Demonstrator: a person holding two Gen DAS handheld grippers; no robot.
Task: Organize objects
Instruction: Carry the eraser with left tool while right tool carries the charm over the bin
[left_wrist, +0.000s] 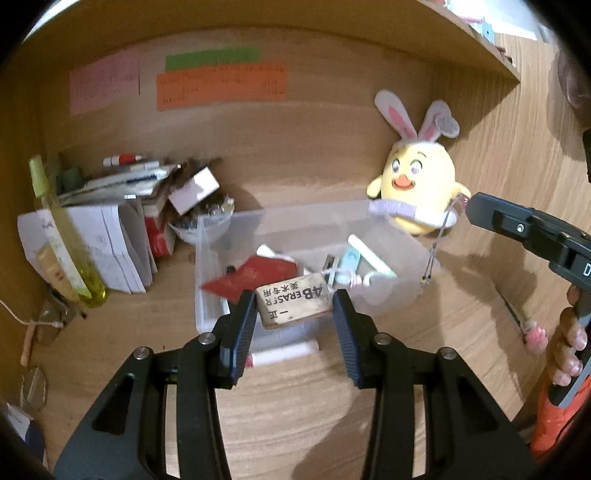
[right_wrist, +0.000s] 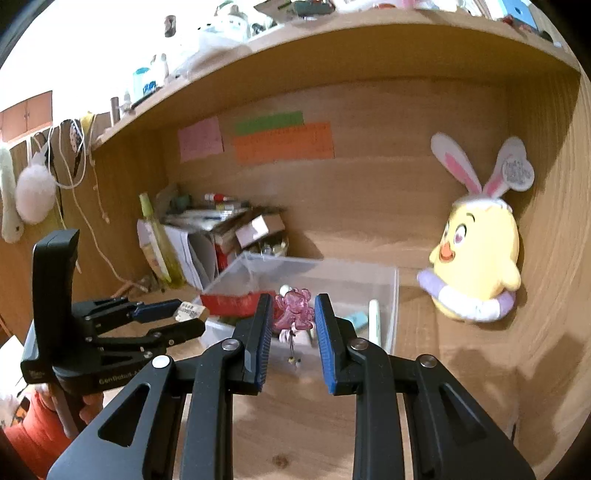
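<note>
Left tongs clamp eraser crosswise; right tongs clamp pink charm

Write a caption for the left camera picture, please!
Left gripper holds an eraser above the clear box, plush chick watching.

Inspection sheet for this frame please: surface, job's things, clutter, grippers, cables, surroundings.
Surface: wooden desk, recessed under a shelf.
Job's things: eraser and pink charm held above the desk; clear bin already holds a red packet and pens.
Clutter: paper stack, yellow-green bottle, plush chick.
Grippers: left gripper jaws shut on eraser; right gripper jaws shut on charm.
Cables: thin cord at left edge.
Surroundings: coloured notes on back panel.
</note>
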